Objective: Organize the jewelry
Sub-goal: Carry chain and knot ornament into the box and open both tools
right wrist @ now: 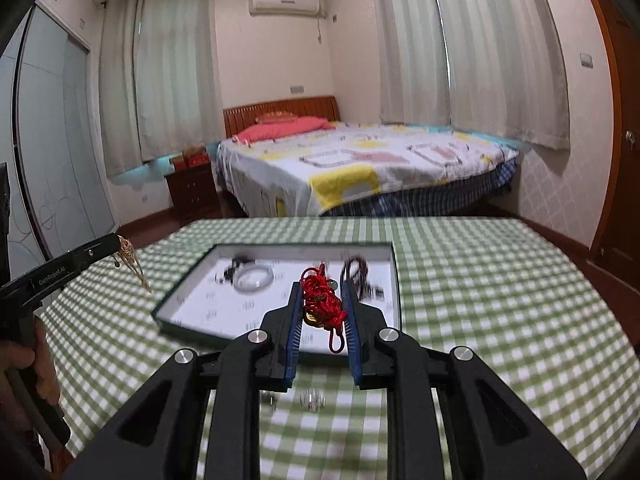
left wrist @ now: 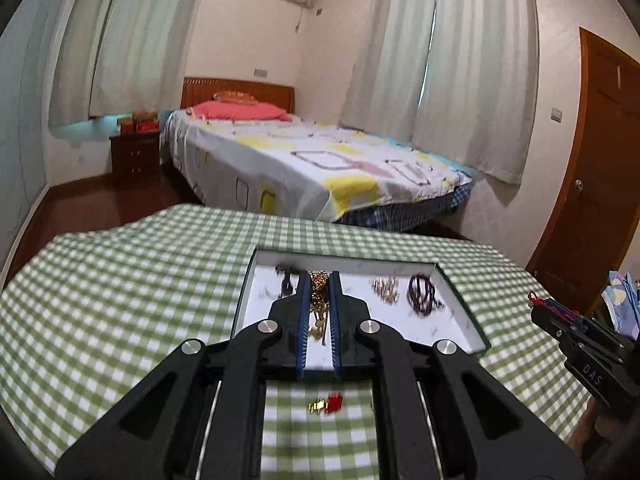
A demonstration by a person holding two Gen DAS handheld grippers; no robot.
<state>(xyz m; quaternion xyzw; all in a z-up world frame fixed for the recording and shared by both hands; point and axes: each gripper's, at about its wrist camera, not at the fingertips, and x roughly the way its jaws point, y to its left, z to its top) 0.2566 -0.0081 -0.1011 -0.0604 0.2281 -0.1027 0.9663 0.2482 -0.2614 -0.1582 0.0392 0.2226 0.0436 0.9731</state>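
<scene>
we've got the left gripper [left wrist: 319,280] clamped on a gold chain [left wrist: 319,294], right gripper [right wrist: 323,292] pinching a red cord charm [right wrist: 320,300], both above the white tray [right wrist: 192,300] at 12 o'clock, green checked tablecloth [right wrist: 480,300] under it, bed [right wrist: 360,164] way behind

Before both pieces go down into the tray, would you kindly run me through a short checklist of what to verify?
1. Left gripper shut on the gold chain: ok.
2. Right gripper shut on the red cord charm: ok.
3. Tray lies flat on the checked tablecloth: ok.
4. Bare tray floor left for new pieces: ok.
5. Gold chain hangs free, untangled: cannot tell.
6. All loose pieces collected: not ok; a red and gold piece lies on the cloth.
</scene>
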